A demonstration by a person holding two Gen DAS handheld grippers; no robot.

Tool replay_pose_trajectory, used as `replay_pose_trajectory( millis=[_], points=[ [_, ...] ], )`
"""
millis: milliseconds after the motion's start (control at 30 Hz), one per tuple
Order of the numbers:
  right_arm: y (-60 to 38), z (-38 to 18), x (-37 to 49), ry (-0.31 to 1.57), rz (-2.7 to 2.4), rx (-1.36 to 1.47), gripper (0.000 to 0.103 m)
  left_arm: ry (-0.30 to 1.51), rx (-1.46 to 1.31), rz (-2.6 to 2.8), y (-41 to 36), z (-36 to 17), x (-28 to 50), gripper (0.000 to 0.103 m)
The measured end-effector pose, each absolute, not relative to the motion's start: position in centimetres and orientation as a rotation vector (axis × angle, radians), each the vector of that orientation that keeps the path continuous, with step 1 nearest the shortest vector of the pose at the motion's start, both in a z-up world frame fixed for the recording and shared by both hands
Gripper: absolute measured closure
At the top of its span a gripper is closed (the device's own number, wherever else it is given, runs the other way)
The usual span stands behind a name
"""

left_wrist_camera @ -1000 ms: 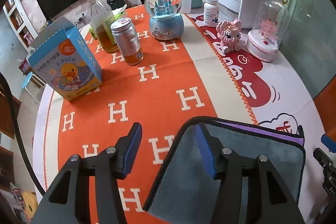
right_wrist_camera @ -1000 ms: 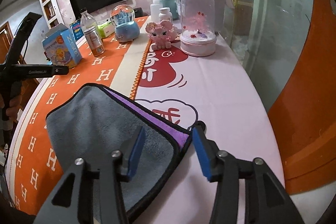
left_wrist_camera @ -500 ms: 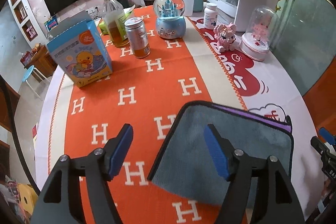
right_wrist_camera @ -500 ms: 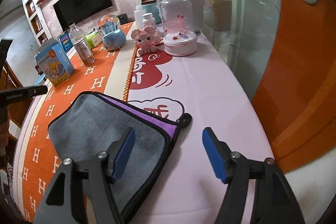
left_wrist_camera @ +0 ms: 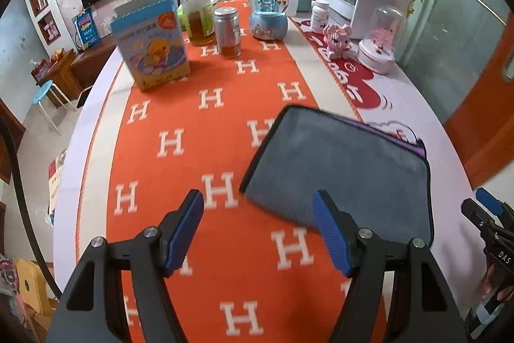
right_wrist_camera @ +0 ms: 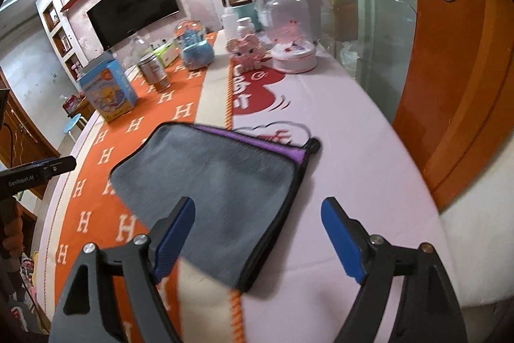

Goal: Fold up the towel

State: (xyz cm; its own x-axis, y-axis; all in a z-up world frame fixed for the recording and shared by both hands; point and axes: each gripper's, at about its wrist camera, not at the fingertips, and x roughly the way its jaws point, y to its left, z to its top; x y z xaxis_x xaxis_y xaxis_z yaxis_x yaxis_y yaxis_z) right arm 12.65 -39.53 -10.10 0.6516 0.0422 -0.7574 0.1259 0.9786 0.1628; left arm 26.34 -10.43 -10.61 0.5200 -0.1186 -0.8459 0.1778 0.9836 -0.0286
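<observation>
A grey towel [left_wrist_camera: 343, 169] with black edging lies folded flat on the table, a purple layer showing along its far edge; it also shows in the right wrist view [right_wrist_camera: 221, 192]. My left gripper [left_wrist_camera: 258, 211] is open and empty, held above the table at the towel's near left corner. My right gripper [right_wrist_camera: 258, 216] is open and empty, held above the towel's near right edge. Neither touches the towel.
On the orange H-patterned cloth [left_wrist_camera: 180, 150] at the far side stand a duck box [left_wrist_camera: 152, 44], a bottle [left_wrist_camera: 197, 18], a can [left_wrist_camera: 228, 32], a snow globe [left_wrist_camera: 268, 13], a pink figure [left_wrist_camera: 335, 37] and a glass dome [left_wrist_camera: 380, 40]. The table edge [right_wrist_camera: 449, 249] is at my right.
Both grippers have opened wider and pulled back and up from the towel. The towel lies in the same folded shape.
</observation>
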Motion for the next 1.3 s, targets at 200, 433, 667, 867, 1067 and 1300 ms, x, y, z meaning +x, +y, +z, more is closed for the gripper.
replay_pose_trajectory(
  millis=[200,433,667,867,1067,1300],
  points=[
    [-35.2,-9.6,9.6,0.870,-0.047,0.203,0.022,0.989,0.103,-0.191,-7.7,-10.0,21.3,0.034],
    [-29.6,-9.0,6.0,0.855,-0.058,0.190,0.022,0.976,0.116,-0.205,-2.7,-9.1,15.6,0.034],
    [-24.1,-8.5,2.9,0.884,-0.050,0.188,0.022,0.970,0.115,-0.199,1.6,-8.1,10.7,0.022],
    [-19.8,-8.1,0.8,0.914,0.019,0.171,0.020,1.007,0.040,-0.187,4.5,-8.2,7.6,0.021],
    [-17.2,-6.8,-0.6,0.931,0.085,0.109,0.018,1.020,-0.002,-0.145,5.8,-7.8,5.5,0.014],
    [-17.3,-4.6,-1.5,0.936,0.142,0.090,0.012,0.998,-0.051,-0.106,5.2,-6.3,4.0,0.002]
  ],
)
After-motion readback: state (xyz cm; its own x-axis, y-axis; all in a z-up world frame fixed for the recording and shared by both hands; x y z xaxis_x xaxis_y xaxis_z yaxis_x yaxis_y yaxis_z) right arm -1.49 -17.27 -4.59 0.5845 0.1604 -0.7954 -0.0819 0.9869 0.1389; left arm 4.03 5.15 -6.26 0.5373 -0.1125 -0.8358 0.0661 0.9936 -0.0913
